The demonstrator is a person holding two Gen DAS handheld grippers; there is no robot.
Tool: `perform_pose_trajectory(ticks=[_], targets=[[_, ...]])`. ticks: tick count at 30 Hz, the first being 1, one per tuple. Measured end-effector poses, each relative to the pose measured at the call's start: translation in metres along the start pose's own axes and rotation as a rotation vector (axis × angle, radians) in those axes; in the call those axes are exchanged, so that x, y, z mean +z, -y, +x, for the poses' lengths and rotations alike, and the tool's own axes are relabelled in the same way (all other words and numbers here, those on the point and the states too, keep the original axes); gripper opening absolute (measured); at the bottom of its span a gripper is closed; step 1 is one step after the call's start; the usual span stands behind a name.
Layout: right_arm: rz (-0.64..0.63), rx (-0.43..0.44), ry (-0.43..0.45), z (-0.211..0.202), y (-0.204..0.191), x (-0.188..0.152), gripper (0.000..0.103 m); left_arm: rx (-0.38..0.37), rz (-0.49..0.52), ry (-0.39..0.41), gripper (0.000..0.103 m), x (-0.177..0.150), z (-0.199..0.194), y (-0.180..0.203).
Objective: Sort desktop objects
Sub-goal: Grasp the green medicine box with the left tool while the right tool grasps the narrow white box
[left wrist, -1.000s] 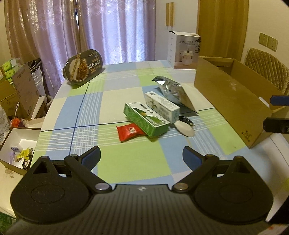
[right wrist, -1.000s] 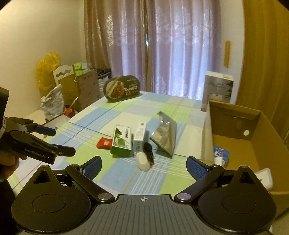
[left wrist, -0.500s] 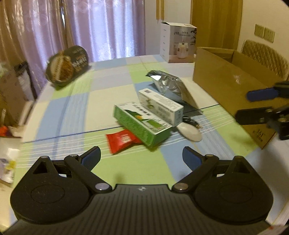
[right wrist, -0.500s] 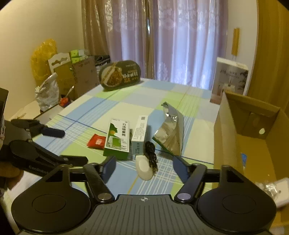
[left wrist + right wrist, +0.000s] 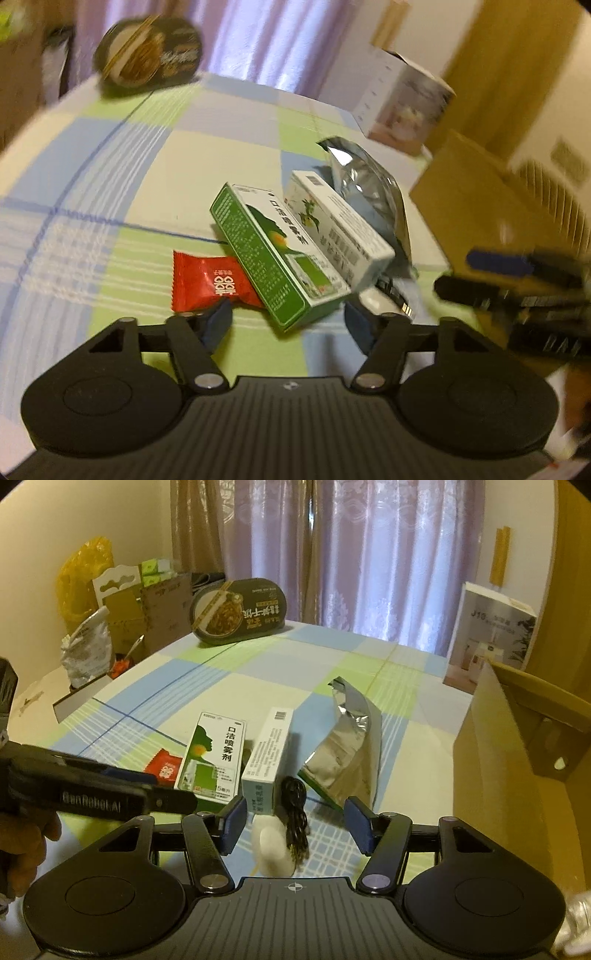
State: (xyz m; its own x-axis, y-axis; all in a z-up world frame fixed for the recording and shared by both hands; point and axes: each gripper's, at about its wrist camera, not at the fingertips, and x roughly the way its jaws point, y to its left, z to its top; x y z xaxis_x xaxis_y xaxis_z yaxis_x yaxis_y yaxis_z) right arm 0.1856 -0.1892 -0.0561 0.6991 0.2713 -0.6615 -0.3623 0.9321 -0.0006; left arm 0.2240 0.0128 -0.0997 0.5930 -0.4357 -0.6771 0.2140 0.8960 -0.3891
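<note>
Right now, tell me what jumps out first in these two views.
A huddle of small things sits mid-table: a green box beside a white box, a red packet at the green box's left, and a silver pouch on the right. Both the left gripper and right gripper close in on it with jaws open. A tall cardboard box stands at the right edge.

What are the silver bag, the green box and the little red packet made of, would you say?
Silver bag: likely metallised foil or plastic film, since it is crinkled and mirror-shiny. Green box: printed cardboard, with crisp folded edges and a slight sheen. Red packet: probably glossy plastic wrapper, given its zigzag-cut end.
</note>
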Motion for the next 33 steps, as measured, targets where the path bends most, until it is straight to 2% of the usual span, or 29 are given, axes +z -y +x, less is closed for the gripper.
perform_pose_trajectory(ticks=[1,4,11,15,18,21,22,23,25,33], targets=[[0.001,0.003,0.0,0.003,0.0,0.001,0.056,-0.018,-0.038,-0.002,0.049,0.001,0.002,-0.004],[0.002,0.013,-0.001,0.012,-0.001,0.003,0.053,-0.064,-0.115,-0.01,0.044,0.004,0.007,-0.012],[0.01,0.041,-0.005,0.033,-0.011,0.011,0.049,-0.089,-0.165,-0.036,0.038,0.004,0.012,-0.018],[0.028,0.047,-0.02,0.046,-0.015,0.015,0.047,-0.051,-0.103,-0.022,0.032,0.007,0.002,-0.012],[0.032,0.042,-0.037,0.055,-0.018,0.016,0.044,0.027,0.029,-0.007,0.031,0.01,-0.008,-0.001],[0.032,0.039,-0.054,0.063,-0.02,0.015,0.036,0.072,0.122,0.001,0.031,0.009,-0.012,0.006],[0.031,0.031,-0.058,0.065,-0.02,0.014,0.029,0.076,0.138,0.003,0.031,0.007,-0.012,0.007],[0.035,0.021,-0.057,0.065,-0.02,0.013,0.024,0.08,0.147,0.005,0.031,0.007,-0.012,0.009],[0.05,0.013,-0.056,0.062,-0.018,0.011,0.023,0.085,0.162,0.007,0.032,0.007,-0.011,0.01],[0.067,0.015,-0.062,0.031,-0.022,-0.006,0.022,0.071,0.114,0.002,0.033,0.006,-0.001,0.006]])
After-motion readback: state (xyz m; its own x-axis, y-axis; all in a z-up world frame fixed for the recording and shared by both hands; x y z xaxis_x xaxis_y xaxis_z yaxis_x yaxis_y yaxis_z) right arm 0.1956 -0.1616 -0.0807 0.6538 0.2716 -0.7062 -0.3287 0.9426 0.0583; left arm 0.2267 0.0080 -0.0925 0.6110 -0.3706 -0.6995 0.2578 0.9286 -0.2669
